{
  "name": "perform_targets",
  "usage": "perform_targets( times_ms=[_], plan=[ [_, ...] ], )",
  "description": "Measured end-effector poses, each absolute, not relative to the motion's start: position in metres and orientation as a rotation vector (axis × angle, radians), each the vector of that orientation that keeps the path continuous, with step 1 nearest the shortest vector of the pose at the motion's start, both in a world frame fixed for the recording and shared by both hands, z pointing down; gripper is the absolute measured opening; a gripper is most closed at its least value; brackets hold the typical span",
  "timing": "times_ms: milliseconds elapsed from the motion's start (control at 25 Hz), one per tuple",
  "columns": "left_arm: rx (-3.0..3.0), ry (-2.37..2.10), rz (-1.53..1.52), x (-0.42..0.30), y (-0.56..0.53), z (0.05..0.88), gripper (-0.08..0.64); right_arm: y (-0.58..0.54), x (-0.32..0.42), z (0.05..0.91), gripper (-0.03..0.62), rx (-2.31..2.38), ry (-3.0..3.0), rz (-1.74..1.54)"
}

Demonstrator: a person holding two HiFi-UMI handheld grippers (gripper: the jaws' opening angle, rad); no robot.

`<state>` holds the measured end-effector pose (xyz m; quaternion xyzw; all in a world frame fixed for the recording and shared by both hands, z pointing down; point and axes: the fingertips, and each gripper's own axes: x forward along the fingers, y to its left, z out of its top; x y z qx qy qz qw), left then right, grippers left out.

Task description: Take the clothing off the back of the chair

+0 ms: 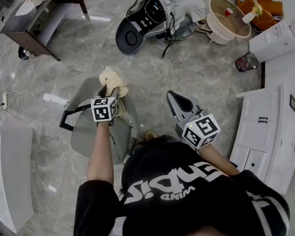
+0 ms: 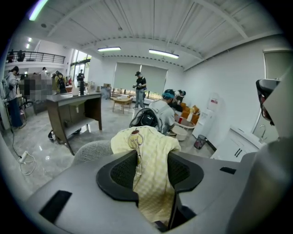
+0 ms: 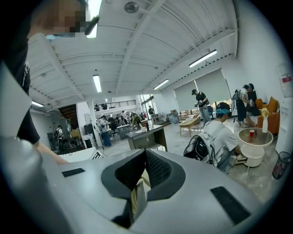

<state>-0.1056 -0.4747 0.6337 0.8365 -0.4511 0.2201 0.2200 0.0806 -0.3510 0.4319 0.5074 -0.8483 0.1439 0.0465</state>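
Left of centre, the left gripper (image 1: 112,94) is clamped on the pale yellow checked cloth garment (image 1: 113,80), which drapes over the back of the grey mesh chair (image 1: 87,134) directly ahead. Right of centre, the right gripper (image 1: 175,100), jaws pressed together on nothing, sits well apart from it.

Soft cloth garment (image 2: 151,151), woven-textured chair (image 2: 91,151), glossy stone floor (image 1: 194,65).

- Head view looks steeply down onto the chair (image 1: 93,132).
- Left gripper view sits close, facing the clothing (image 2: 151,155).
- Both gripper views look across the room, sharing the black backpack (image 2: 144,119) (image 3: 199,148).
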Motion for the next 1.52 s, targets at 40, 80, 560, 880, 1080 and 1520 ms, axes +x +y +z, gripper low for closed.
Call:
perform_targets(
  times_ms=[40,80,560,880,1080,1520],
  plan=[
    [2.324,-1.253,0.604,-0.104,-0.473,0.629,0.183,-0.349,0.081,0.432,0.014,1.547,-2.592,0.439],
    [2.335,-1.262,0.598,-0.102,-0.472,0.624,0.183,-0.348,0.082,0.433,0.014,1.545,-2.595,0.439],
    [2.482,-1.384,0.406,-0.091,-0.468,0.475,0.183,-0.329,0.089,0.432,0.014,1.510,-2.636,0.435],
    [2.542,-1.444,0.314,-0.089,-0.449,0.404,0.184,-0.316,0.093,0.429,0.014,1.501,-2.670,0.429],
    [2.527,-1.479,0.304,-0.090,-0.421,0.396,0.183,-0.310,0.100,0.428,0.014,1.470,-2.693,0.421],
    [2.444,-1.587,0.204,-0.116,-0.316,0.378,0.183,-0.302,0.063,0.427,0.014,1.256,-2.786,0.405]
  ],
)
